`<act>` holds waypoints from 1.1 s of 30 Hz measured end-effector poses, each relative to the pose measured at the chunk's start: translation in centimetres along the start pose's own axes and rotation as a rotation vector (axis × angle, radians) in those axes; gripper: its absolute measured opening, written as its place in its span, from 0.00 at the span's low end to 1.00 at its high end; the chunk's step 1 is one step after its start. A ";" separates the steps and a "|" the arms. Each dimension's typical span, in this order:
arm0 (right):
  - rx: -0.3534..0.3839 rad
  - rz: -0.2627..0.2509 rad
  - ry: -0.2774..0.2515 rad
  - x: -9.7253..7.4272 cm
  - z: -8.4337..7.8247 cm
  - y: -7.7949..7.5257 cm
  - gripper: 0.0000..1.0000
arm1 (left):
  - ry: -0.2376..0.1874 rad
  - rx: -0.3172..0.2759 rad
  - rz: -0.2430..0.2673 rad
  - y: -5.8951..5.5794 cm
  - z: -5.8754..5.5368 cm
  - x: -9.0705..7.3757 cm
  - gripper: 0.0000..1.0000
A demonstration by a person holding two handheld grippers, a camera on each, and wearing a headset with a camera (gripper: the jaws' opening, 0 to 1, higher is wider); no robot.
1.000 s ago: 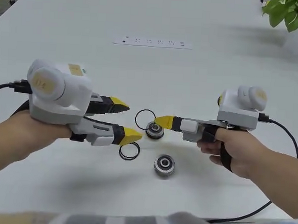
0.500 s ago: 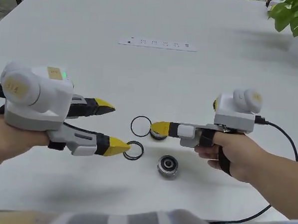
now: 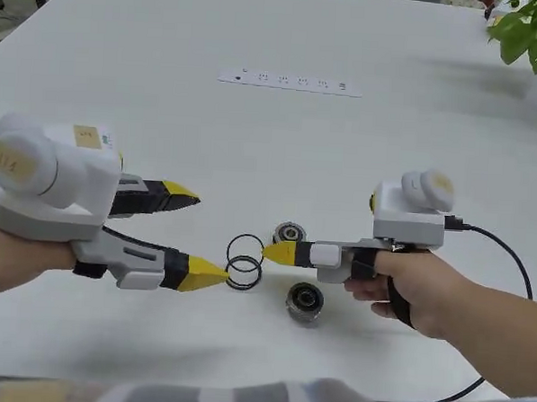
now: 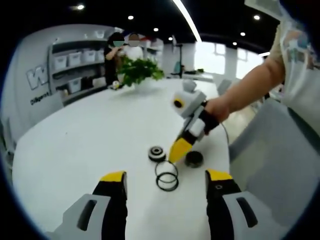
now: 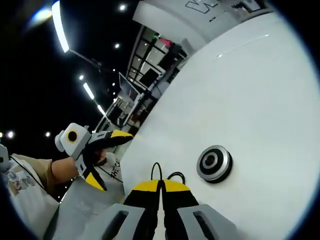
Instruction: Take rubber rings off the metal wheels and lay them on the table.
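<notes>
Rubber rings (image 3: 245,260), two of them overlapping, lie flat on the tabletop (image 3: 254,137) between your claws, near two metal wheels (image 3: 305,300). Your left claw (image 3: 193,235) is spread wide just short of them. Your right claw (image 3: 275,252) is pressed closed, its tip touching one ring's edge.

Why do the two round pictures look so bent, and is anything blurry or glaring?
Left gripper view: the fisheye lens bows the table and ceiling lights; the left gripper's jaws look soft. Right gripper view: same bending, rolled sideways, lamps glaring on a dark ceiling; metal wheel sharp, rubber ring in the right gripper a thin line. Head view: straight lines, even light, plant slightly blurred.
</notes>
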State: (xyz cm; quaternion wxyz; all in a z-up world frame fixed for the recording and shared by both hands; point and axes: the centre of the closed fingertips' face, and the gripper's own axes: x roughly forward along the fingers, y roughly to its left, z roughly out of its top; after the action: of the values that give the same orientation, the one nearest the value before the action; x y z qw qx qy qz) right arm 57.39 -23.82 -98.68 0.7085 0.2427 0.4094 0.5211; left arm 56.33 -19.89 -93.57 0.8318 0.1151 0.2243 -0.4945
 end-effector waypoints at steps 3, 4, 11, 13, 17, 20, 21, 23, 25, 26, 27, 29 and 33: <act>0.000 -0.013 0.026 0.2 -0.5 -0.3 0.00 | 0.006 -0.001 0.001 -0.1 -0.3 0.0 0.64; -0.005 -0.019 0.033 0.2 -0.7 -0.4 0.00 | 0.006 -0.003 0.001 -0.1 -0.3 -0.1 0.64; -0.010 -0.044 0.053 0.4 -1.2 -0.9 0.00 | 0.012 -0.007 0.004 -0.2 -0.8 -0.3 0.64; -0.013 -0.050 0.058 0.5 -1.2 -1.0 0.00 | 0.012 -0.009 0.005 -0.2 -0.8 -0.3 0.64; -0.016 -0.062 0.064 0.5 -1.2 -1.5 0.00 | 0.013 -0.009 0.009 -0.2 -0.9 -0.5 0.64; -0.018 -0.074 0.065 0.6 -1.2 -1.8 0.00 | 0.012 -0.011 0.011 -0.2 -0.9 -0.6 0.63; -0.018 -0.076 0.065 0.6 -1.2 -1.8 0.00 | 0.012 -0.011 0.011 -0.2 -0.9 -0.6 0.63; -0.021 -0.081 0.066 0.7 -1.1 -1.9 0.00 | 0.013 -0.012 0.009 -0.3 -1.0 -0.6 0.63; -0.023 -0.085 0.067 0.7 -1.1 -2.1 0.00 | 0.016 -0.009 0.007 -0.4 -1.0 -0.5 0.63; -0.026 -0.088 0.068 0.7 -1.1 -2.2 0.00 | 0.017 -0.008 0.005 -0.4 -1.1 -0.5 0.63; -0.031 -0.089 0.070 0.8 -1.1 -2.2 0.00 | 0.019 -0.008 0.003 -0.5 -1.1 -0.5 0.63; -0.036 -0.094 0.071 0.8 -1.2 -2.4 0.00 | 0.020 -0.007 0.002 -0.5 -1.2 -0.4 0.63; -0.048 -0.107 0.066 0.8 -1.1 -2.7 0.00 | 0.022 -0.008 0.002 -0.5 -1.2 -0.4 0.63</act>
State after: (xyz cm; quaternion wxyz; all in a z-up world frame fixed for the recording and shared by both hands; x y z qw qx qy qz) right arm 58.06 -24.12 -101.61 0.7271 0.1858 0.4324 0.4999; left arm 55.44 -19.28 -94.35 0.8302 0.1174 0.2354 -0.4915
